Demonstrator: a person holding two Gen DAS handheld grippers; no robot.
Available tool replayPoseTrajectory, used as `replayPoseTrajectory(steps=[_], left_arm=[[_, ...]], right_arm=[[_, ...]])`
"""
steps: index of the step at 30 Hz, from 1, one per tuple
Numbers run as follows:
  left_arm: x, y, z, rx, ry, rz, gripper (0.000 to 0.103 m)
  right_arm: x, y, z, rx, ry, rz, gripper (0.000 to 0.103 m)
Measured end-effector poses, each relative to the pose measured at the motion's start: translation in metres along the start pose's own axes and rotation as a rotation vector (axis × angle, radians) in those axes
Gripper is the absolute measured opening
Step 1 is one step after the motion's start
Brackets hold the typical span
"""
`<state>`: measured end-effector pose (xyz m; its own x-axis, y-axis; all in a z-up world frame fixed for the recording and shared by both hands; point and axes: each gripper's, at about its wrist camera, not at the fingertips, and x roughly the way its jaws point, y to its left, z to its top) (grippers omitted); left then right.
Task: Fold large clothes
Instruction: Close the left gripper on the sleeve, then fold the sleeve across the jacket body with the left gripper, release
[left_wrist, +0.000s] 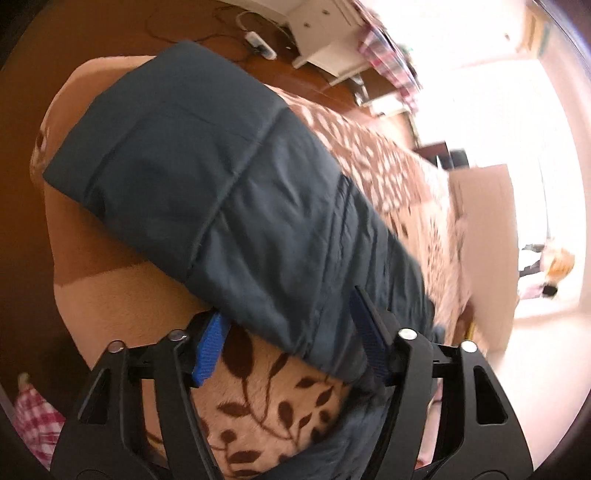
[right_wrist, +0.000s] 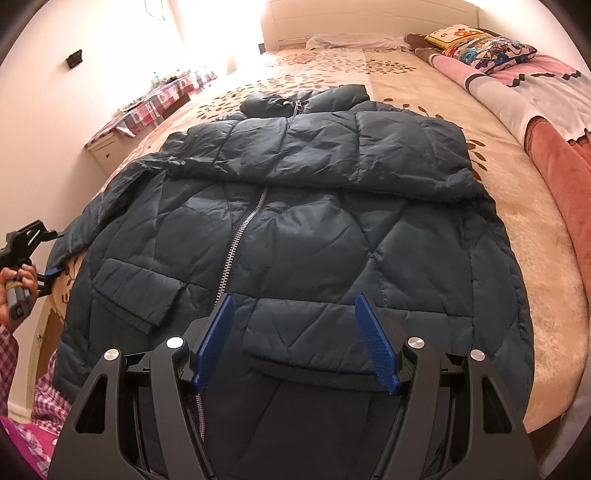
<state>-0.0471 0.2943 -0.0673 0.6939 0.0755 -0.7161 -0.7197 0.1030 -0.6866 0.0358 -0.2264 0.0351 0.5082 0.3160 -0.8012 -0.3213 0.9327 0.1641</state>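
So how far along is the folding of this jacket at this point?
Early. Done: the dark quilted jacket lies spread front-up on the leaf-print bedspread, zipper closed, and one sleeve already lies folded across the chest. In hand: the left claw is open at the other sleeve near the bed's edge; the right claw hovers open over the hem. Left: folding that sleeve in, then the body.

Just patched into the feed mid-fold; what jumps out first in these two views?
The dark blue puffer jacket dominates, spread zipper-up across the leaf-patterned bedspread, one sleeve already folded across its chest. The right hand-held gripper hovers open above the hem, while the left hand-held gripper sits open at the other sleeve by the bed's edge. Pink bedding and cartoon pillows are piled along the bed's right side.
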Motion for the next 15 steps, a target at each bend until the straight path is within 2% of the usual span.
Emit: replayPoseTrajectory(steps=[1,3,7,10,15], left_arm=[[0.002,-0.001,0.0,0.007,-0.004,0.013,0.045],[0.005,-0.006,0.001,0.06,-0.015,0.038,0.01],[-0.005,-0.017,0.003,0.142,-0.065,0.027,0.004],[-0.02,-0.047,0.001,0.284,-0.136,0.046,0.003],[-0.055,-0.126,-0.015,0.583,-0.259,0.004,0.003]], right_arm=[[0.0,0.0,0.0,-0.002,-0.001,0.0,0.067],[0.0,-0.001,0.0,-0.003,0.0,-0.001,0.067],[-0.001,-0.005,-0.002,0.006,-0.006,-0.002,0.067],[-0.003,-0.01,-0.003,0.024,-0.012,0.001,0.067],[-0.009,-0.018,-0.003,0.048,-0.032,0.006,0.067]])
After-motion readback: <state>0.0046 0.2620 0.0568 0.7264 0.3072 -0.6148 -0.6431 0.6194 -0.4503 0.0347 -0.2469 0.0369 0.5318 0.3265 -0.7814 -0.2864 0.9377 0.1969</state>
